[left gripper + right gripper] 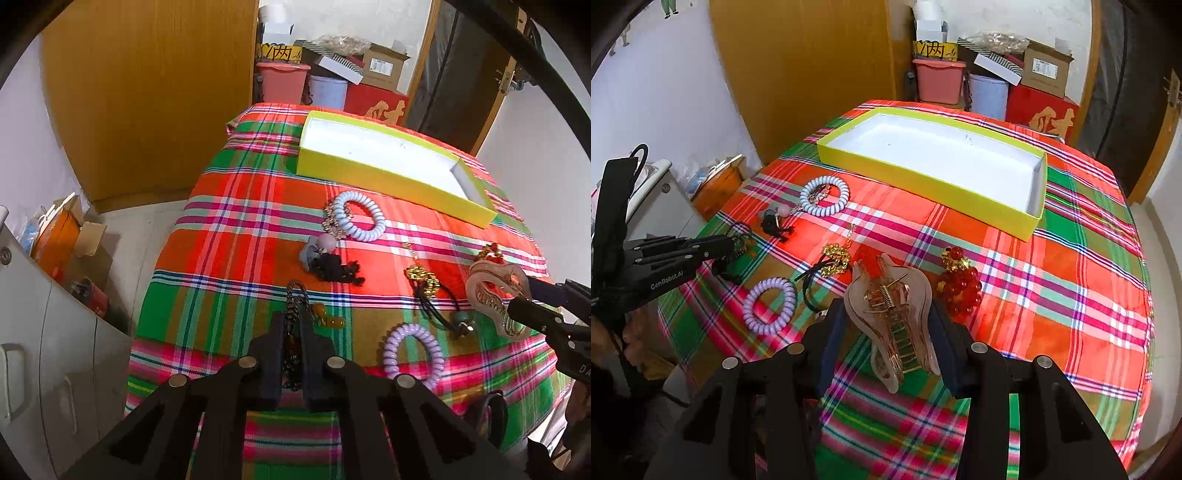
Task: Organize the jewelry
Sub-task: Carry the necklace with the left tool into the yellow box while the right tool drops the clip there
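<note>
My left gripper [293, 321] is shut on a dark braided hair tie [295, 295] with amber beads [327, 319], low over the plaid cloth near its left edge. My right gripper [888, 314] is shut on a translucent pink hair claw clip [890, 306], its pads against the clip's two sides. The same clip [495, 295] shows at the right of the left wrist view. A shallow yellow box [923, 184] with a white inside lies at the far side and holds nothing.
On the plaid cloth [1052, 295] lie a pale blue spiral tie [824, 201], a purple spiral tie [770, 306], a red bead cluster [960, 291], a gold charm on black cord [834, 258] and a black tie with grey beads [774, 221]. Boxes and tubs stand behind.
</note>
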A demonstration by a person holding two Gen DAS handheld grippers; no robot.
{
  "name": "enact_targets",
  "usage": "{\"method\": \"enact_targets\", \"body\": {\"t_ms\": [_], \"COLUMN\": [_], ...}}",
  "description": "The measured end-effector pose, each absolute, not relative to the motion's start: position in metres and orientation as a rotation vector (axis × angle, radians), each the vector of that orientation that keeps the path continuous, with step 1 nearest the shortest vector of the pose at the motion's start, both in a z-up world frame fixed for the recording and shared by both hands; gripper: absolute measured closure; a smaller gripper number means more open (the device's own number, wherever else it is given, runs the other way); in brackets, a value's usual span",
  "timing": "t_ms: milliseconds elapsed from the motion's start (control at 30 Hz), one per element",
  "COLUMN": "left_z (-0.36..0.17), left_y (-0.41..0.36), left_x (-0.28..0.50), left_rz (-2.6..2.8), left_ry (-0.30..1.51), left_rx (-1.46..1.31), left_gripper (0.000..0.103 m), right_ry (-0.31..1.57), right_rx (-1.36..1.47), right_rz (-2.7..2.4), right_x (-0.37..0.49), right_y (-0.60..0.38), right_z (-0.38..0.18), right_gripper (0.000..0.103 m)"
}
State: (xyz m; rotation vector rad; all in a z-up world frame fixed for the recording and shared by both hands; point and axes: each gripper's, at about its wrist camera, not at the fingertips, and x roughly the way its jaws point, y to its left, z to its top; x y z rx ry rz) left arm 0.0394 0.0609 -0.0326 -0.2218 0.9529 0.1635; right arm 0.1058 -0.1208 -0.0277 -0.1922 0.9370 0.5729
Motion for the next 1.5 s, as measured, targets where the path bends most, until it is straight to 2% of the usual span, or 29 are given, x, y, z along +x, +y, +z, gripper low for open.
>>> {"method": "enact_targets", "body": {"t_ms": [667, 1100, 1500], "left_z": [0.031, 0.064, 0.061], "left_y": [0.055, 0.055, 0.058], "left_x": [0.037, 0.121, 0.201], "left_rz": [0.077, -0.028, -0.058], "left_ry": [0.849, 0.806, 0.813], "left_rx": [-0.237, -0.223, -0.182], "left_gripper": [0.096, 0.096, 0.096], "right_ry": [0.845, 0.805, 0.831], "right_rx": [-0.152, -0.157, -0.150], "right_rz": [0.561, 0.502, 0.452], "right_x": [0.098, 0.159, 0.228], "right_y": [-0.131, -0.140, -0.146], "right_z": [0.016, 0.031, 0.019], "right_gripper": [0.057, 0.057, 0.057]}}
